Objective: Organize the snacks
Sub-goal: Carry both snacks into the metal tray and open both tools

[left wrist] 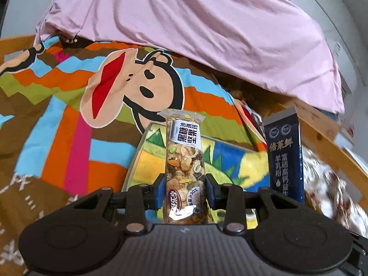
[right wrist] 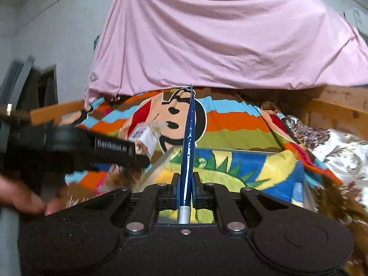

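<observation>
Apparently both fingers (left wrist: 185, 189) on packets (left wrist: 184, 161).

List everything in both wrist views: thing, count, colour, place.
nut snack bar: 1, clear wrapper with brown nuts and white label, upright between the left gripper's pads
sachet: 1, dark blue with pale print, clamped in the right gripper; seen edge-on in the right wrist view
clear box: 1, transparent, on the blanket below both grippers, bright lining showing through
cartoon blanket: 1, striped orange, blue, green, brown with a monkey face, spread over the bed
pink sheet: 1, pink, draped behind the blanket
floral bedding: 1, white and brown, right side
wooden bed frame: 1, tan, along the edges
left gripper: 1, black with blue pads
right gripper: 1, black
hand: 1, blurred, lower left of the right wrist view
</observation>
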`<state>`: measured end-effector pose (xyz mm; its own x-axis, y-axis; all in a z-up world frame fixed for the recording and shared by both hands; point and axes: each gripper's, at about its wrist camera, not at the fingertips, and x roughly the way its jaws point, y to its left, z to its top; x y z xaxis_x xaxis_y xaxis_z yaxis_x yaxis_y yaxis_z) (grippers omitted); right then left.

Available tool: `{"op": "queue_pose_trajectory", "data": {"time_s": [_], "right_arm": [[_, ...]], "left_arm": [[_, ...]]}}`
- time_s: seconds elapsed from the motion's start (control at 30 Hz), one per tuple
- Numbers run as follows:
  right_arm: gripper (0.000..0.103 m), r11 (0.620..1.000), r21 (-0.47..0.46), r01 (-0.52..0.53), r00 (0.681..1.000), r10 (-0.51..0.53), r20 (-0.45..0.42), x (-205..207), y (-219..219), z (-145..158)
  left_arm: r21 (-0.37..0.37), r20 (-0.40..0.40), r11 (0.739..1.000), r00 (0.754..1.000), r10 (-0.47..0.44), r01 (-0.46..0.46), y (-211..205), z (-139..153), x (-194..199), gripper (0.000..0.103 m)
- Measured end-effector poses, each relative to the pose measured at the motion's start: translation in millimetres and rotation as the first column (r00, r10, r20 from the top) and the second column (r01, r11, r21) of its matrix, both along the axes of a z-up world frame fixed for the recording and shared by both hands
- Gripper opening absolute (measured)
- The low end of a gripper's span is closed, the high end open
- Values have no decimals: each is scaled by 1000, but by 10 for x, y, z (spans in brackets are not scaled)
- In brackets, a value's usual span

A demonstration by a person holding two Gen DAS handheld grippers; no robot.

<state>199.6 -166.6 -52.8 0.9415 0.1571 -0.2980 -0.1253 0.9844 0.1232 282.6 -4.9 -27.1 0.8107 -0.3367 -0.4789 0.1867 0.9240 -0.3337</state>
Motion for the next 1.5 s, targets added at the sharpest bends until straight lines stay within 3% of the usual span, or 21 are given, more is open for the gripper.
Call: {"op": "queue_pose_trajectory", "data": {"time_s": [0.23,0.5,0.83,1.5], "right_arm": [[9,997,71,9,999,-6,-50,753,-56,-121],[9,991,122,62,983,-39,-182,1172,-170,-543],[9,987,132,96,965,-60,-256,1295,-206,-769],[15,981,132,144,947,-98,-307,1326,-287,-815]], "left_arm": [[-17,-11,1000,1000,2,-3,6,-277,495,39],[87,-48,996,999,-17,21,-178,-529,801,39],[169,-87,985,996,-23,38,-329,-686,926,39],[193,-128,980,991,-22,46,-374,-778,1025,39]]}}
